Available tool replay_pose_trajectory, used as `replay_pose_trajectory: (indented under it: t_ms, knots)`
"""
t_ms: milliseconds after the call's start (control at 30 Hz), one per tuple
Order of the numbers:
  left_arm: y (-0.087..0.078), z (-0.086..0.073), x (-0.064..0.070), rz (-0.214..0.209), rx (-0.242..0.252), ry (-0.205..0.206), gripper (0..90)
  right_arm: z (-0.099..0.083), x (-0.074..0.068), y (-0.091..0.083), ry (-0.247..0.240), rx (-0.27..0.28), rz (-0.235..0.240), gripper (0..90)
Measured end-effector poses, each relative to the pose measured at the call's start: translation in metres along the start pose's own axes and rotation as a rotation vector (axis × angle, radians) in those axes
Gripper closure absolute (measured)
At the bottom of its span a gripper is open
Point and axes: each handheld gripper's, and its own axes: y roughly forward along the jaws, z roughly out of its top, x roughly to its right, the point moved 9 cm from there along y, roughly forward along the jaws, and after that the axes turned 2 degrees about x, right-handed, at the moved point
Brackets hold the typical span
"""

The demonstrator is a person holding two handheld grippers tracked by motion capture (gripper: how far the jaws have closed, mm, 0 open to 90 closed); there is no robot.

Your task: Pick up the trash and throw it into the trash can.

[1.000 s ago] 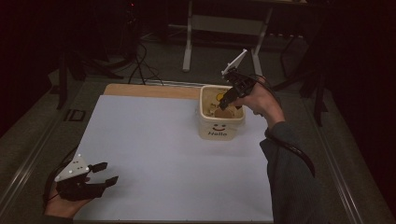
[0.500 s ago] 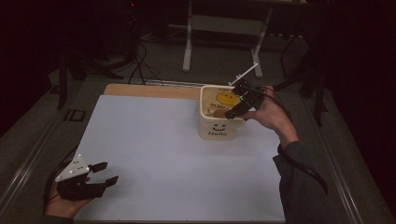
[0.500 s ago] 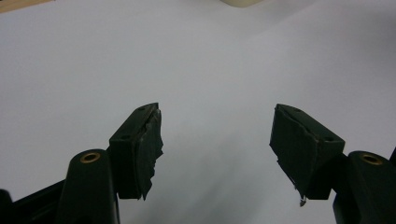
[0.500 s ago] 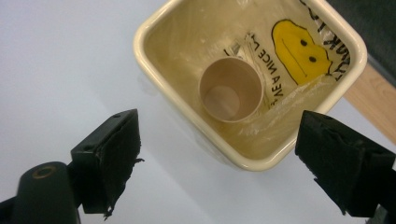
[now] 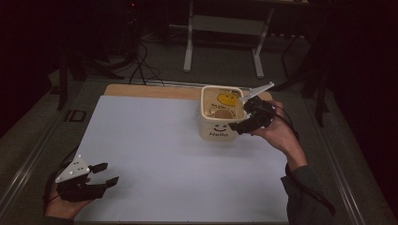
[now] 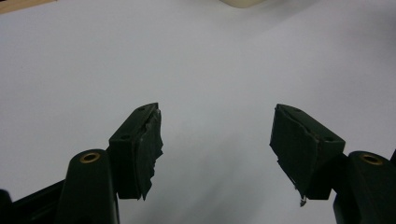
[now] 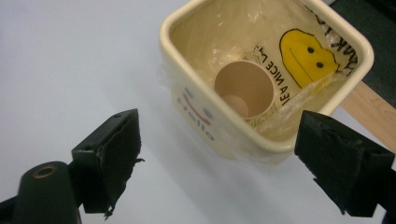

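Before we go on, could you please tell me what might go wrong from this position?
The right claw hangs open just beside the bin, so a stray move might nudge or tip it. The bag lining it looks loose and could snag on a jaw. The cup inside lies low, so reaching for it may mean scraping the rim.

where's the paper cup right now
The paper cup stands inside the cream bin, on its plastic bag liner. In the high view that bin sits at the table's far right, just left of the right gripper.
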Motion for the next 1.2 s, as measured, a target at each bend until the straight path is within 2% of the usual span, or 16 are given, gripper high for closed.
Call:
replay_pose_trajectory:
  t_ms: [433,500,533,700,800,1200]
  knots:
    - [0.000,0.000,0.000,0.004,-0.001,-0.002,33.5,-0.036,-0.001,-0.001,0.040,0.095,-0.016,13.8]
    - [0.000,0.000,0.000,0.004,0.001,-0.004,33.5,-0.037,-0.002,-0.001,0.048,0.105,-0.019,13.8]
    - [0.000,0.000,-0.001,0.005,0.001,-0.005,33.5,-0.040,-0.002,-0.001,0.052,0.131,-0.021,13.6]
    - [0.000,0.000,-0.001,0.007,0.000,-0.005,33.5,-0.044,-0.004,-0.002,0.074,0.180,-0.035,13.6]
    - [0.000,0.000,-0.001,0.008,0.001,-0.005,33.5,-0.046,-0.006,-0.003,0.090,0.204,-0.026,13.5]
    - [0.000,-0.001,-0.001,0.010,-0.001,-0.005,33.4,-0.066,-0.012,-0.003,0.105,0.253,-0.019,13.5]
